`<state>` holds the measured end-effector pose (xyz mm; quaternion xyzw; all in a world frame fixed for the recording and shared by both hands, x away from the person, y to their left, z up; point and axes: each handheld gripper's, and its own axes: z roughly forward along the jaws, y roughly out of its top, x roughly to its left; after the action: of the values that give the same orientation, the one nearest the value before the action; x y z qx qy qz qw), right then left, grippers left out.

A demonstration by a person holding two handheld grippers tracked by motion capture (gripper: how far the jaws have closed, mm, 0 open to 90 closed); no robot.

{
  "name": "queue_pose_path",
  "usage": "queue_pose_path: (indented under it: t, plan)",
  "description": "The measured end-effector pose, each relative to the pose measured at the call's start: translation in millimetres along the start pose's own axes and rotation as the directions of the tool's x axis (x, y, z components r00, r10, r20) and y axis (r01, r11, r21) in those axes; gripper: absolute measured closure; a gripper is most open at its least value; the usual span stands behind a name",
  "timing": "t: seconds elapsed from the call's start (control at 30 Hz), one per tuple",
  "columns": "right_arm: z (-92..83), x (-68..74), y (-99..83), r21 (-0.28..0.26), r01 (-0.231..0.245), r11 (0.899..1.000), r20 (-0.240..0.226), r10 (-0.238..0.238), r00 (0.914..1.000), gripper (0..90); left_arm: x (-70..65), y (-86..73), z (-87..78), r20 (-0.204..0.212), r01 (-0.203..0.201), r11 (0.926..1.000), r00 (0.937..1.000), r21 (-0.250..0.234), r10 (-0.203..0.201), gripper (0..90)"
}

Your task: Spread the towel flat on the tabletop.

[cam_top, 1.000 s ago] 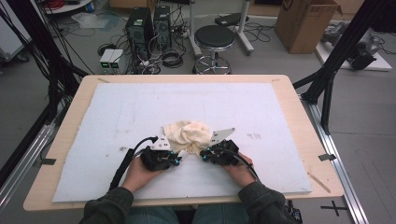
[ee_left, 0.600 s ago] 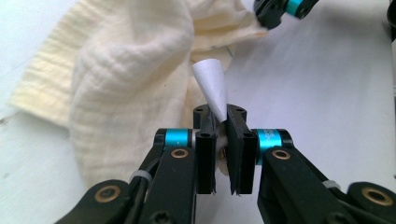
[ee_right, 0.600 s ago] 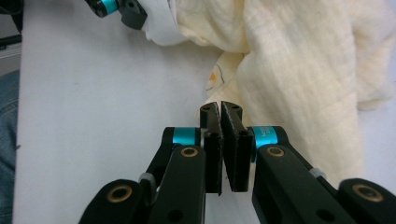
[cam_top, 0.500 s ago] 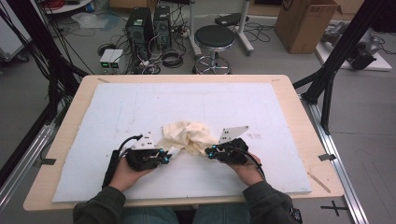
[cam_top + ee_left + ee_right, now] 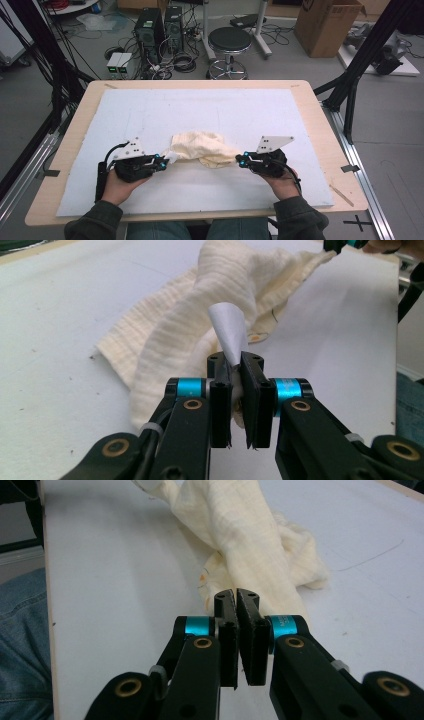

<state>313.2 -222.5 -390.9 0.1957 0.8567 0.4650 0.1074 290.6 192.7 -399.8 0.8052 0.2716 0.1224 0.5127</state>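
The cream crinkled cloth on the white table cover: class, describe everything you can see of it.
The cream crinkled cloth looks like soft, ribbed gauze cotton with a white tag at one corner. It is bunched in the middle and stretched sideways between the left gripper, whose jaws are shut on the tagged corner, and the right gripper, shut on the opposite end. Its lower folds rest on the white table cover, near the person's side.
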Motion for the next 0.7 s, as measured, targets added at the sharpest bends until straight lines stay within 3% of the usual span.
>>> queue_pose_path:
  t: [0.23,0.37,0.53,0.63,0.7]
  plan:
    - [-12.8,4.4,-2.3,-0.019,0.012,1.000,0.004,-0.012,0.9999,87.3,7.1,-3.8,-19.6,0.000,0.035,0.9983,0.9994,-0.047,-0.035,82.6]
    - [-15.6,10.0,-6.3,-0.005,0.019,1.000,-0.015,-0.019,0.9997,87.3,3.8,-8.9,-24.4,0.035,0.026,0.9996,0.9991,-0.015,-0.025,82.6]
    - [-20.1,22.2,-17.2,0.035,0.031,0.999,-0.046,-0.030,0.9985,87.3,-10.1,-23.9,-34.2,0.074,-0.016,0.9985,0.9972,0.053,0.012,82.6]
    - [-20.5,26.8,-20.5,0.046,0.036,0.998,-0.067,-0.033,0.9972,87.3,-14.1,-27.6,-38.9,0.081,-0.024,0.9978,0.9965,0.062,0.019,82.6]
    - [-19.8,36.6,-22.8,0.061,0.048,0.997,-0.104,-0.041,0.9937,87.2,-18.6,-31.0,-43.6,0.091,-0.025,0.9975,0.9956,0.065,0.019,82.6]
